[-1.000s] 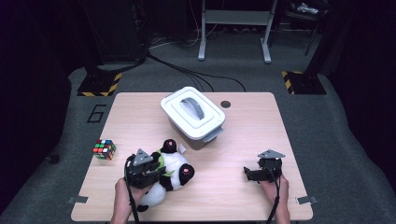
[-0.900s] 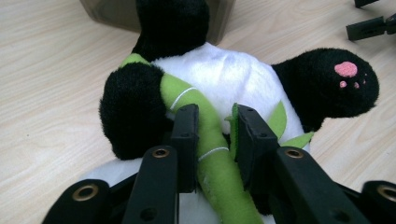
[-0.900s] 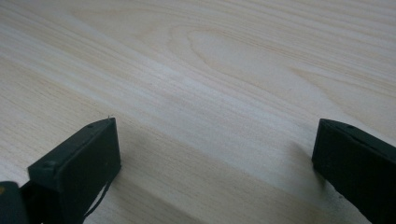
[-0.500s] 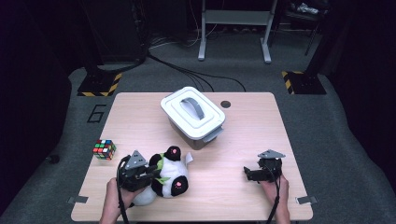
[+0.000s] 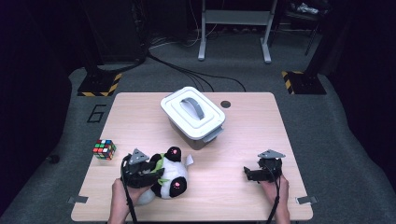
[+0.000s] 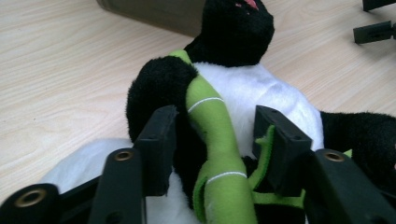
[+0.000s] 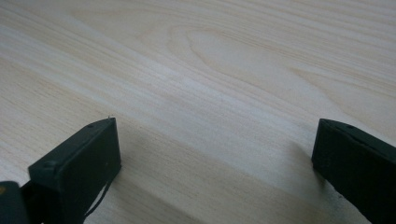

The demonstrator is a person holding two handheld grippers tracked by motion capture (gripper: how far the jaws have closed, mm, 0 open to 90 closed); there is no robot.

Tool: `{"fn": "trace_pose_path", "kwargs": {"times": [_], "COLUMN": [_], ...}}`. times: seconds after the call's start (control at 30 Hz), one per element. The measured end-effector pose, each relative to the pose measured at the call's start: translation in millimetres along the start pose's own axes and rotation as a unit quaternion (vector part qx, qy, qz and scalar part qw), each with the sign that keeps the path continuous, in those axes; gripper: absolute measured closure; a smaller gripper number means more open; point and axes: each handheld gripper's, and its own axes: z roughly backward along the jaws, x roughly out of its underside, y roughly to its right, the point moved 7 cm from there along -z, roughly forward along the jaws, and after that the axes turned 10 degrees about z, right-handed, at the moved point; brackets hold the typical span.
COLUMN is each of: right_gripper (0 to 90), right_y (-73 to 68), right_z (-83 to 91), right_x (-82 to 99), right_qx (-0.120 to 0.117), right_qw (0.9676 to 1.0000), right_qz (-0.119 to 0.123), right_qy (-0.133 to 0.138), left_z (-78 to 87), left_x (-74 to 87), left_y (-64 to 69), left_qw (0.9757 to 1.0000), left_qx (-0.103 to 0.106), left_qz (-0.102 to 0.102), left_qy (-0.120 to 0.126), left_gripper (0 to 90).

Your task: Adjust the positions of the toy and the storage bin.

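Observation:
A black and white panda plush [image 5: 170,175] with a green strap lies on the wooden table [image 5: 140,112] near the front left. My left gripper [image 5: 156,170] reaches into it from the left. In the left gripper view the jaws of this gripper [image 6: 215,116] have just been opening. They stand apart on either side of the green strap [image 6: 212,126] and the panda's body [image 6: 243,88], without squeezing them. My right gripper [image 5: 247,173] rests low over bare wood at the front right. Its jaws [image 7: 215,135] are wide open with nothing between them.
A white lidded box [image 5: 192,116] with a grey handle stands at the table's middle, just beyond the panda. A Rubik's cube [image 5: 104,149] sits at the left edge. A small dark round spot [image 5: 226,104] marks the far side of the table.
The left gripper and the panda have shifted a little toward the near edge of the table. The right gripper has stayed where it was.

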Motion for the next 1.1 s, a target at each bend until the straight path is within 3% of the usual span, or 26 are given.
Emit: {"fn": "trace_pose_path", "kwargs": {"times": [0.1,0.2,0.23,0.33,0.37,0.47,0.57,0.67,0.77,0.8,0.87,0.97,1.1], "right_gripper": [0.4,0.4,0.4,0.4,0.4,0.4,0.4,0.4,0.4,0.4,0.4,0.4,0.4], "right_y": [0.0,0.0,0.0,0.0,0.0,0.0,0.0,0.0,0.0,0.0,0.0,0.0,0.0], "right_z": [0.0,0.0,0.0,0.0,0.0,0.0,0.0,0.0,0.0,0.0,0.0,0.0,0.0], "right_x": [0.0,0.0,0.0,0.0,0.0,0.0,0.0,0.0,0.0,0.1,0.0,0.0,0.0], "right_qx": [0.0,0.0,0.0,0.0,0.0,0.0,0.0,0.0,0.0,0.0,0.0,0.0,0.0], "right_qw": [1.0,1.0,1.0,1.0,1.0,1.0,1.0,1.0,1.0,1.0,1.0,1.0,1.0], "right_qz": [0.0,0.0,0.0,0.0,0.0,0.0,0.0,0.0,0.0,0.0,0.0,0.0,0.0], "right_qy": [0.0,0.0,0.0,0.0,0.0,0.0,0.0,0.0,0.0,0.0,0.0,0.0,0.0], "left_z": [-1.4,0.4,0.4,7.2,9.0,13.3,13.7,5.6,1.9,2.4,4.3,3.7,-1.5], "left_x": [1.2,-0.3,-0.3,-3.8,-4.4,-8.3,-10.4,-4.0,0.1,0.3,1.1,0.3,-0.7], "left_y": [2.1,2.0,2.0,3.1,4.8,7.6,8.1,7.6,5.7,4.2,3.8,4.3,5.5], "left_qw": [0.9997,0.9991,0.9991,0.9969,0.9954,0.9923,0.9908,0.9918,0.9954,0.9966,0.998,0.9989,0.9992], "left_qx": [-0.005,0.0,0.0,0.006,0.012,0.027,0.042,0.054,0.038,0.023,0.021,0.014,0.005], "left_qz": [-0.023,-0.042,-0.042,-0.078,-0.095,-0.12,-0.128,-0.116,-0.087,-0.077,-0.055,-0.029,-0.008], "left_qy": [-0.006,0.003,0.003,0.004,0.003,0.009,0.008,-0.002,0.012,0.018,0.024,0.036,0.04], "left_gripper": [64.0,74.0,75.3,76.8,77.0,77.2,76.9,75.3,65.3,59.0,51.1,45.0,44.4]}}
